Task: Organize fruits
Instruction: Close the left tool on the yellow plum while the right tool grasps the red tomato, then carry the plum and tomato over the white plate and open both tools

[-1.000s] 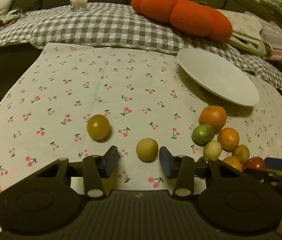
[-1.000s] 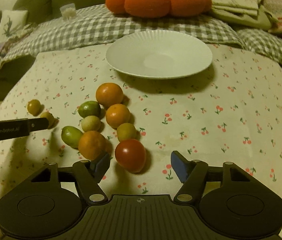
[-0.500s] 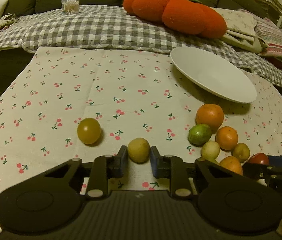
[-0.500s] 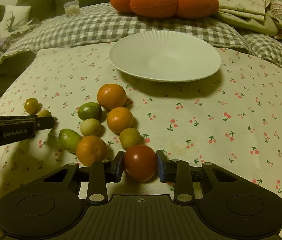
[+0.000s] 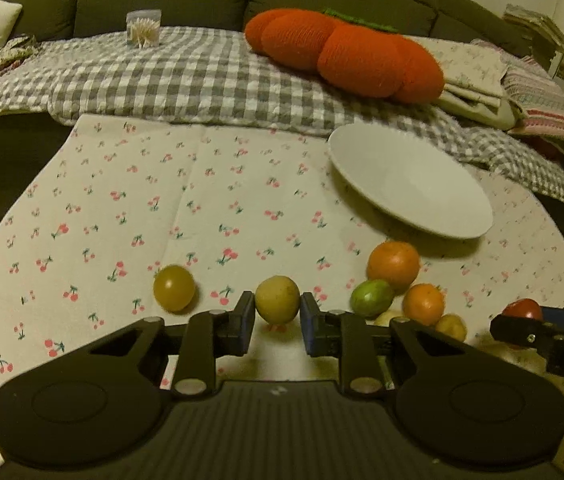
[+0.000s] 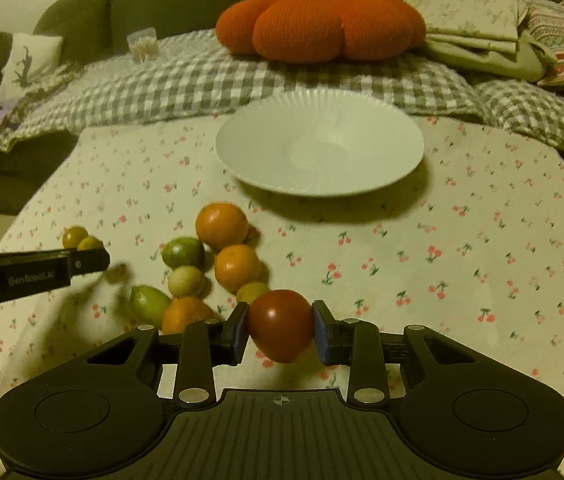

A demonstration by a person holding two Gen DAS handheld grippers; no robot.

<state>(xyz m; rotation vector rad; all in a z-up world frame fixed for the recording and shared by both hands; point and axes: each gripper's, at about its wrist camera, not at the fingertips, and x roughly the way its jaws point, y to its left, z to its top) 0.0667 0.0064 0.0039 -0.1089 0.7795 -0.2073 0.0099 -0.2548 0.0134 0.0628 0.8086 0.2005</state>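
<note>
My left gripper (image 5: 276,322) is shut on a small yellow fruit (image 5: 277,299) and holds it just above the cherry-print cloth. A second yellow fruit (image 5: 173,288) lies to its left. My right gripper (image 6: 280,330) is shut on a red tomato (image 6: 280,324), lifted slightly off the cloth; the tomato also shows in the left wrist view (image 5: 522,309). A cluster of oranges (image 6: 221,226) and green fruits (image 6: 183,253) lies left of the tomato. An empty white plate (image 6: 265,152) stands beyond the cluster.
The table (image 5: 201,184) carries a cherry-print cloth and ends at a sofa with a grey checked blanket (image 5: 185,76). An orange pumpkin cushion (image 6: 318,22) and a clear toothpick box (image 5: 143,28) rest on the blanket. Folded textiles (image 6: 522,40) lie at the right.
Both grippers have gone from open to shut, the left on the yellow fruit, the right on the tomato. Both fruits have since risen a little off the cloth.
</note>
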